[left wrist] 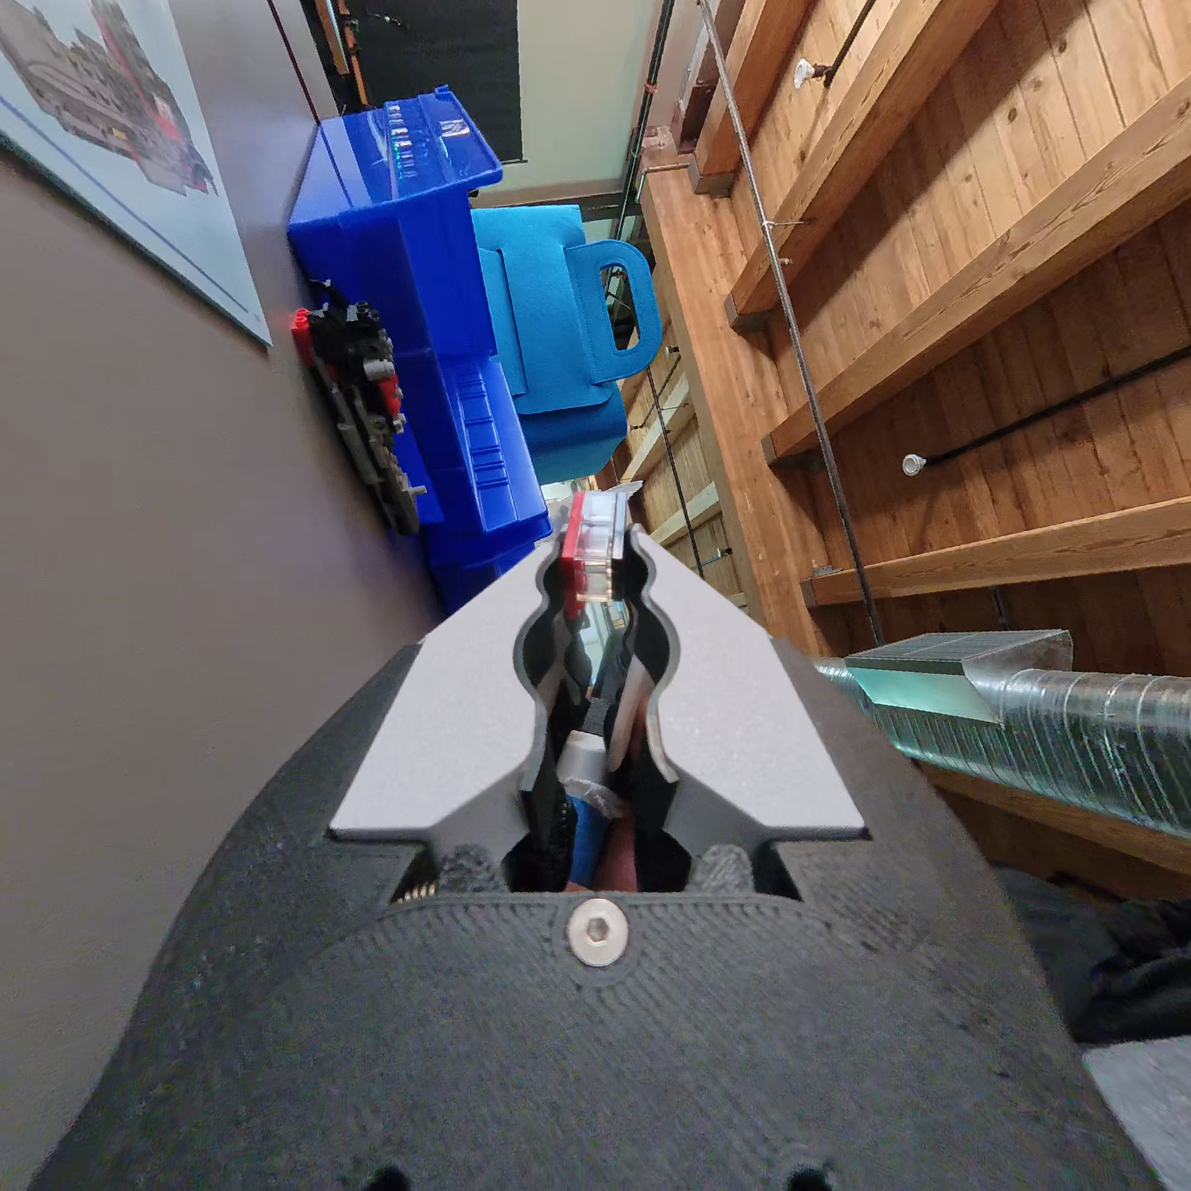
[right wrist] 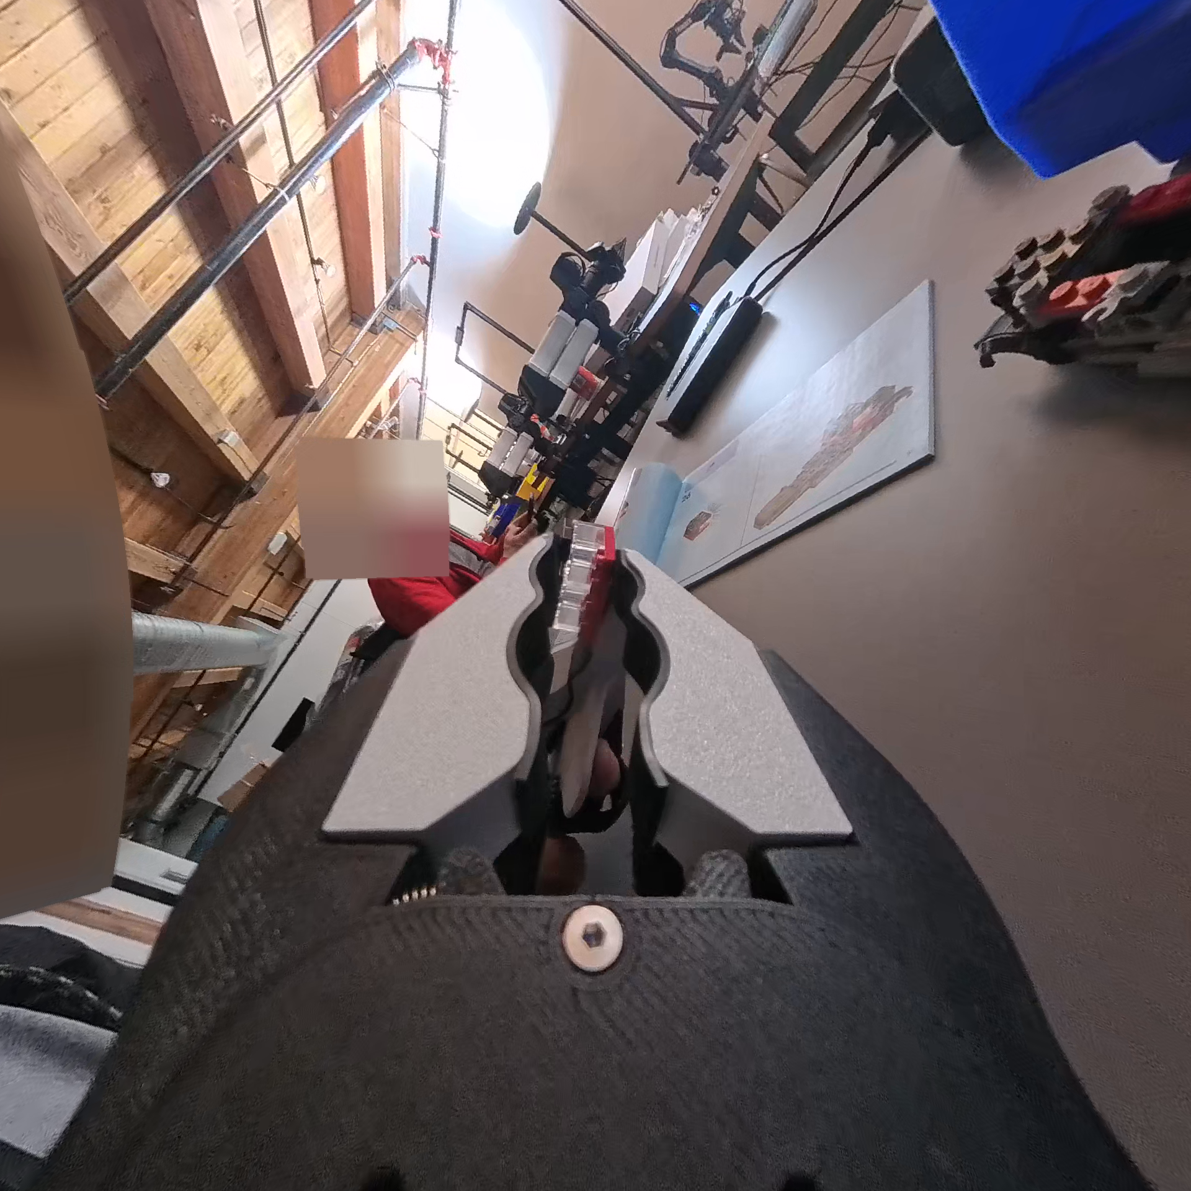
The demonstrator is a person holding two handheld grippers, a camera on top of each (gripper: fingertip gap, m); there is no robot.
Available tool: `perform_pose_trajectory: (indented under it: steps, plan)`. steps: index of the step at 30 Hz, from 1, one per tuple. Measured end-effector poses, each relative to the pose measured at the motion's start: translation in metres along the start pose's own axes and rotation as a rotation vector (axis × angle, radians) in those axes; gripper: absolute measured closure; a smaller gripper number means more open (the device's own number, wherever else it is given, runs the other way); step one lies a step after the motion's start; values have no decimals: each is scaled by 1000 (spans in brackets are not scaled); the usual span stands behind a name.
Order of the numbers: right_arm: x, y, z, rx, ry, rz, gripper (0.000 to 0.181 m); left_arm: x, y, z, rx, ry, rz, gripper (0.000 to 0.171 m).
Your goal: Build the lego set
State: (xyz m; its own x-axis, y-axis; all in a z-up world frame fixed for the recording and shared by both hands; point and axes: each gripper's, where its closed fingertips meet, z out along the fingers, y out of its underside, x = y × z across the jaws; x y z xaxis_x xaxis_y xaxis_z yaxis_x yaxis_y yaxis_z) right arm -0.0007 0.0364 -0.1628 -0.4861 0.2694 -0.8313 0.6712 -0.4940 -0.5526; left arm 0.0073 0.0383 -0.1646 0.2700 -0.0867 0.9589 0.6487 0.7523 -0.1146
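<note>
Both views are rolled sideways and tilted up, well above the table. My left gripper is shut on a small piece, a red plate with clear bricks on it, pinched at the fingertips. My right gripper is shut on a similar red and clear piece. I cannot tell whether this is one shared piece. The partly built black, red and grey model stands on the brown table against the blue bins; it also shows in the right wrist view.
The open instruction booklet lies on the table. Blue bins and a blue felt bag stand behind the model. A black power strip lies at the table's far side. A person in red sits beyond. Left and right tips are no more than a few centimetres apart.
</note>
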Motion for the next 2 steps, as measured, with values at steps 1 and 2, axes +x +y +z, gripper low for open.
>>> perform_pose_trajectory:
  steps: [1,2]
  plan:
    - [0,-1,0,4,-9,12,164,1,0,0,-3,0,10,154]
    - [-1,-1,0,8,-19,26,164,1,0,1,-4,0,19,155]
